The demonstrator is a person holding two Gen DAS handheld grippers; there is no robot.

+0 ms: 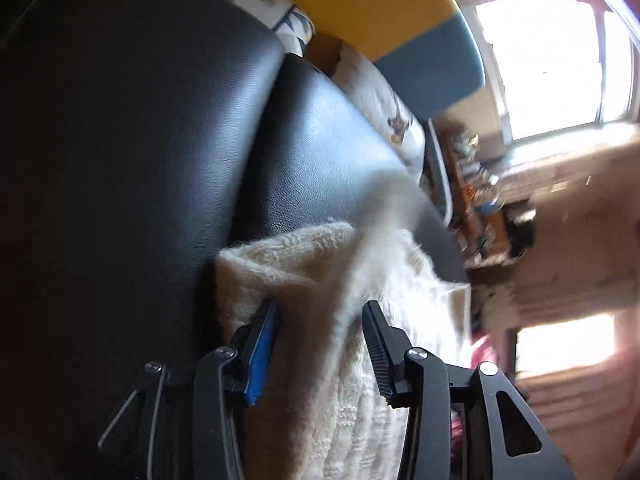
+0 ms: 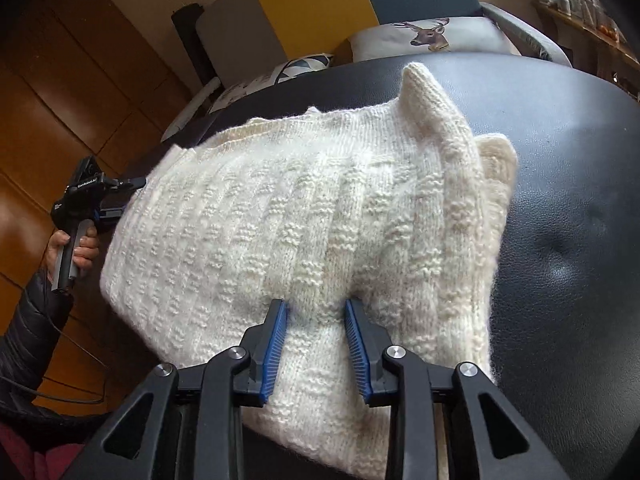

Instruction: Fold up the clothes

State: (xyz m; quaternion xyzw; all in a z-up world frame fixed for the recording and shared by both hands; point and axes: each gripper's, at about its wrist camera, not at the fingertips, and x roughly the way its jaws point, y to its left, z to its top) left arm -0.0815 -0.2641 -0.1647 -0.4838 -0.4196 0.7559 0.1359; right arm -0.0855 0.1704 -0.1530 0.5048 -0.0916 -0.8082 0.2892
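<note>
Cream knit sweater point(image 2: 304, 216) lay on black leather seat point(image 2: 560, 184); R gripper point(image 2: 316, 312) clenched its 6 o'clock fold, L gripper point(image 1: 320, 312) released, straddling 9 o'clock edge

Cream sweater point(image 2: 296, 216) knitted in ribbed, blocky texture; black leather seat point(image 2: 560, 208); blue pads (ridged) on black right tool point(image 2: 316, 348); white cushion point(image 2: 432, 36) printed with brown deer.

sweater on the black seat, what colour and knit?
Cream sweater, ribbed with textured blocks; clearest in the right wrist view.
</note>
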